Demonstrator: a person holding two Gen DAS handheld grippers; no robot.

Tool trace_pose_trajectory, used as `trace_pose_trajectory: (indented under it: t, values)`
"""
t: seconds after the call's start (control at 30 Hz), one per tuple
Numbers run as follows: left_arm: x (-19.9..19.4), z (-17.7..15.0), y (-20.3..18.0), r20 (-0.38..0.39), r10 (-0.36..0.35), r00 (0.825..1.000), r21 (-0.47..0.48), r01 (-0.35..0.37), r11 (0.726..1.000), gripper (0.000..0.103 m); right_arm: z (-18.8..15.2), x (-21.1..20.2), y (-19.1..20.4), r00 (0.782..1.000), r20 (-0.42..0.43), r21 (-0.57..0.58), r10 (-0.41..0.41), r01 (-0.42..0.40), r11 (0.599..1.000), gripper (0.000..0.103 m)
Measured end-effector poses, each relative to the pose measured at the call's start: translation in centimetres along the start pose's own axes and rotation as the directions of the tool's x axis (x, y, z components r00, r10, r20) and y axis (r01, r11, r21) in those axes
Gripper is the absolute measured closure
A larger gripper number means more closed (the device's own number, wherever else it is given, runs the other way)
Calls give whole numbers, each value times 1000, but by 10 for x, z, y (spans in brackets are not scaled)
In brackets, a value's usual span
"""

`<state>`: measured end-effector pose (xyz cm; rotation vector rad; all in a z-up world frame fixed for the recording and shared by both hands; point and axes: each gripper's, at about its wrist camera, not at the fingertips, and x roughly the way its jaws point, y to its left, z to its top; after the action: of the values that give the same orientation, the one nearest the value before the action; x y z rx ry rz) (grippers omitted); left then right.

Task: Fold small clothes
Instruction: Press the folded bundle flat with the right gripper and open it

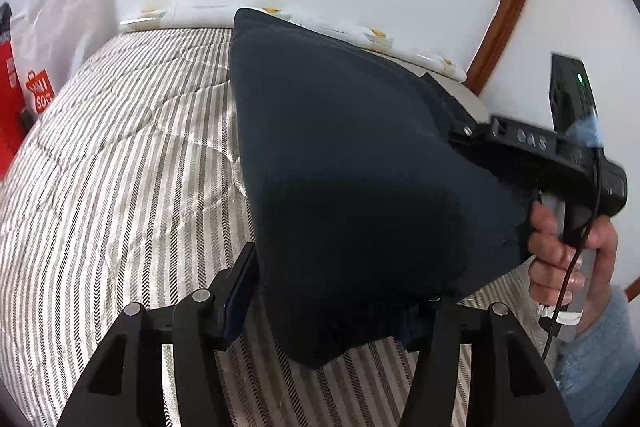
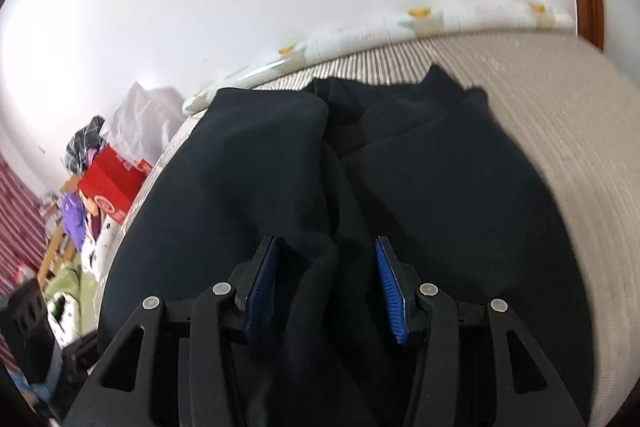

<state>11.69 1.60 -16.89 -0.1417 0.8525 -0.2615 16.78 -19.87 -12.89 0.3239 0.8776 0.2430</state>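
Above a striped bed cover [image 1: 120, 147], a dark garment [image 1: 360, 167] hangs stretched between the two grippers, lifted clear of the bedding in the left wrist view. Its lower end drops between the fingers of the left gripper [image 1: 332, 307], whose jaws stand spread with cloth bunched in the gap; the right-hand finger is covered by fabric, so whether the pads actually pinch it cannot be told. At about three o'clock in that view the right gripper [image 1: 472, 131] reaches in from the side, held by a hand [image 1: 568, 251] in a pale blue sleeve; its fingertips are buried in the garment's edge and cannot be seen. From the right wrist view the same garment [image 2: 420, 167] fills the middle of the frame, with a ribbed band near twelve o'clock and a deep fold running down toward six o'clock. That fold passes between the blue pads [image 2: 390, 291] of the right gripper [image 2: 324, 287], which sit apart with cloth between them; a firm hold is not clear from here. The right side of this view is blurred. A flowered sheet [image 2: 420, 23] edges the bed at twelve o'clock, against a white wall. At nine o'clock a red box [image 2: 112, 187] and a jumble of other things are too small and distorted to name.
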Motion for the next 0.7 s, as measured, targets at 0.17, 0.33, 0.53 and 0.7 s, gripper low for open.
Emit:
trace_pose_trajectory:
  t: [0.17, 0.33, 0.53, 0.7]
  values:
    - [8, 4, -7, -16, 57, 998, 9, -57, 998, 48, 11, 8, 13, 1000, 16, -11, 17, -17, 1000, 86]
    - [9, 4, -12, -14, 85, 996, 23, -85, 996, 48, 23, -42, 15, 983, 172, -82, 65, -51, 995, 95]
    - [11, 5, -22, -11, 90, 996, 65, -89, 994, 46, 2, -104, -28, 946, 323, -67, -34, 59, 996, 95]
    - [11, 6, -28, -9, 100, 995, 85, -98, 992, 47, -20, -69, -61, 974, 197, -4, -111, 114, 993, 95]
